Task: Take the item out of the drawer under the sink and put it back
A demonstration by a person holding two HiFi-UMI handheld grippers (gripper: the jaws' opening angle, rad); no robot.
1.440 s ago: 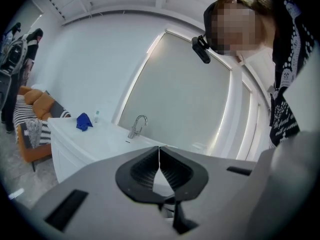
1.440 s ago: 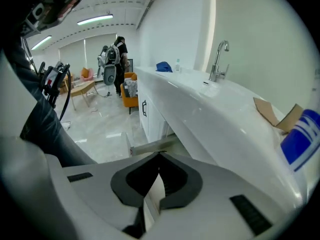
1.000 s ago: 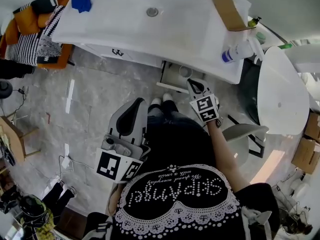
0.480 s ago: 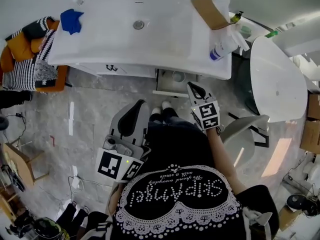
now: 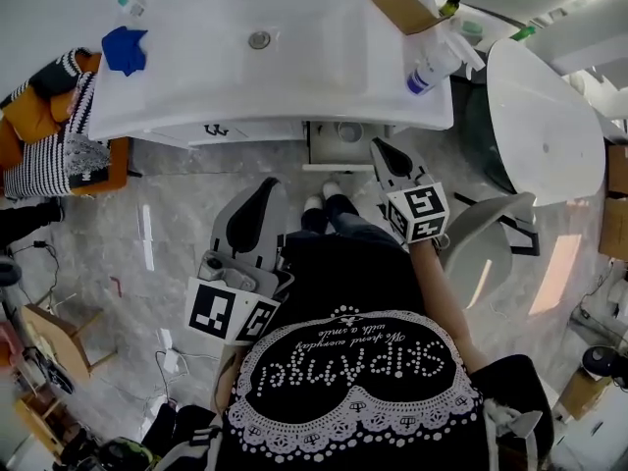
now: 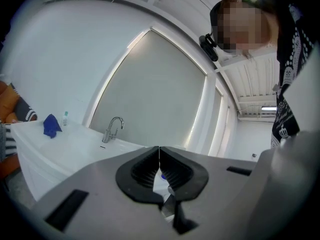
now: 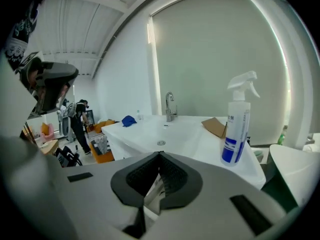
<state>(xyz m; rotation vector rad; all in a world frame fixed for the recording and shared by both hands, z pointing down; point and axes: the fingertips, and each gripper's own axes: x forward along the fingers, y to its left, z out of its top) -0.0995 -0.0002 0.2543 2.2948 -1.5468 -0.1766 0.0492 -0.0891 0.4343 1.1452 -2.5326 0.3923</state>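
We see the drawer [image 5: 339, 165] standing open under the near edge of the worktop [image 5: 196, 96], toward its right end. A small round item [image 5: 350, 131] lies inside it, and we cannot make out what it is. The right gripper [image 5: 381, 149] hangs just beside the drawer's right front corner, and its fingers [image 7: 173, 174] are clenched on nothing. The left gripper [image 6: 159, 150] is held close to the body, well apart from the drawer. Its fingers [image 6: 143, 170] are likewise pressed together and empty.

We judge the reach into the drawer to be the next step, and closed fingers are the first risk. If they go in that way, they will shove the item toward the back instead of straddling it. The worktop's edge overhangs the drawer and hides part of it from above, so we could misjudge the depth and strike that edge or the drawer's wall. A spray bottle [image 5: 429, 67] stands near the worktop's right end, above the drawer, and a hard knock on the way up could tip it. A round thing may also roll out of a shallow pinch.
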